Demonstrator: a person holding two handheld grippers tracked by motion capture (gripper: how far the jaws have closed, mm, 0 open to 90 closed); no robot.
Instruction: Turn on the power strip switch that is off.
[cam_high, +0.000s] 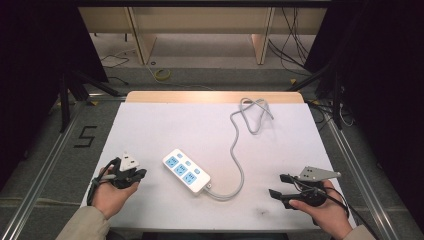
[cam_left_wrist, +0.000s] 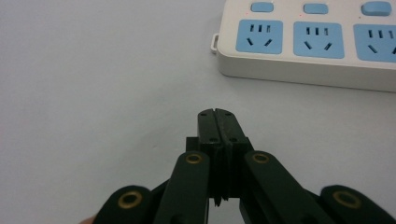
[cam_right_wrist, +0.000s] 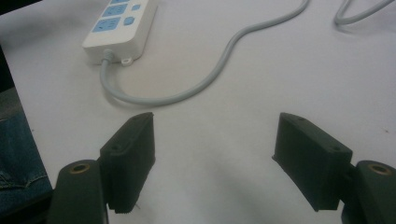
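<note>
Here, I see a white power strip (cam_high: 186, 171) lying flat near the middle of the white counter (cam_high: 150, 125). Its long side runs slantwise, from far-left to near-right. It has three blue sockets in a row, with small blue buttons beside them. A grey cord (cam_high: 239, 155) comes out of its near-right end, loops round, and snakes away to the far side of the counter, where it bends into a tangle. I cannot make out the plug at the end of the cord.

My left tool (cam_high: 131, 176) is to the left of the power strip, near it but not touching. Its jaws are clenched tight together with nothing between them, as the left gripper view (cam_left_wrist: 215, 122) shows. A white block sits on top of it.

My right tool (cam_high: 279, 186) is to the right of the power strip, well apart from it. Its jaws are spread wide with nothing in them (cam_right_wrist: 215, 158).

On the floor, left of the counter, black tape makes a "5" (cam_high: 86, 136). I can read no words on the power strip.
</note>
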